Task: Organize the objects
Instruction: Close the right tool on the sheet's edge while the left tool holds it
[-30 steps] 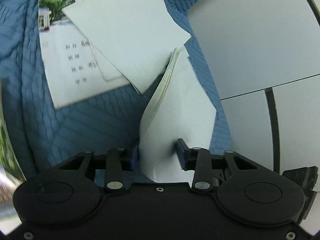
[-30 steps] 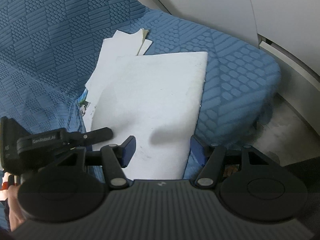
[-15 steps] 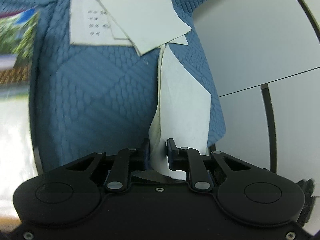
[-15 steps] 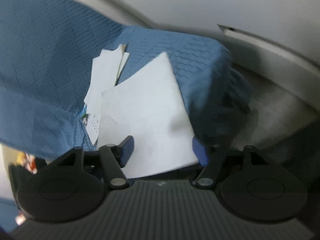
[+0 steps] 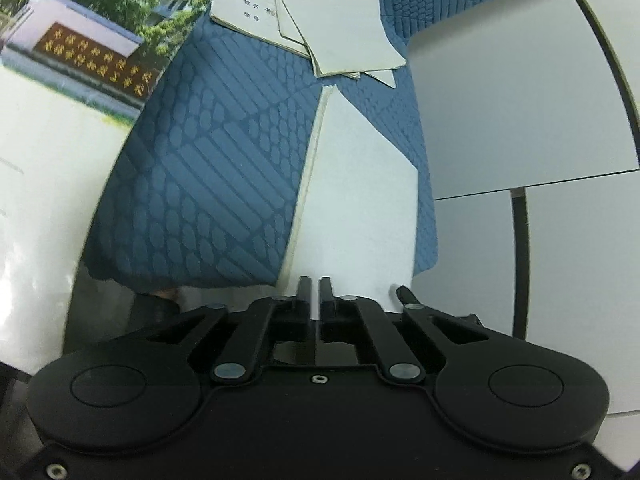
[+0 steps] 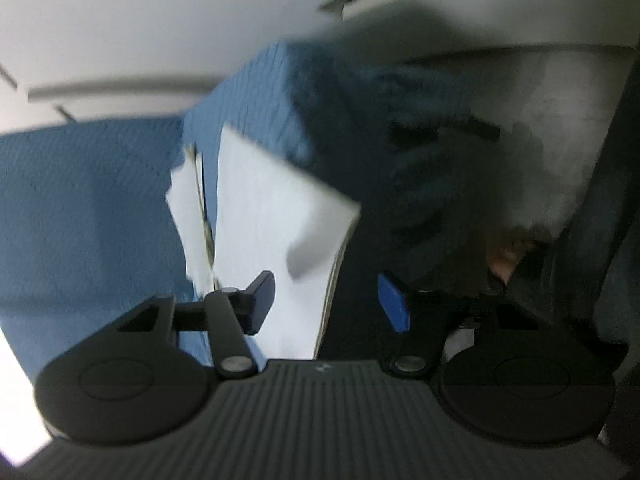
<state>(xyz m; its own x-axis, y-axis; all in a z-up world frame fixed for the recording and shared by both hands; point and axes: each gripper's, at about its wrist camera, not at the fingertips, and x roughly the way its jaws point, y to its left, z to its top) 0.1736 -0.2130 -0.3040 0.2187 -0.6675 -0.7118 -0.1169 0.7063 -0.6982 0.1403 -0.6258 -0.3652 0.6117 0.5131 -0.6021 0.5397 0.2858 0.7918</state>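
Nearest the lens in the left wrist view, the left gripper [image 5: 314, 285] has its black jaws almost together and closing, pinched on the bottom edge of a white booklet [image 5: 356, 208] that rises through the centre of the frame, stacked page edges showing down its left side.

In the right wrist view, badly blurred, the right gripper [image 6: 326, 300] stands about half open and closing. The same booklet [image 6: 276, 216] sits between its blue pads, but neither pad clearly touches it.

The job looks early, one booklet in hand.

Higher in the left view, a loose fan of thin notebooks [image 5: 332, 20] lies askew at upper centre, corners mismatched, not yet squared. A glossy photo-printed cover [image 5: 76, 60] fills the upper left. Everything rests on a blue quilted cloth [image 5: 208, 168], embossed with pebble and stripe patches, draping soft over the edge.
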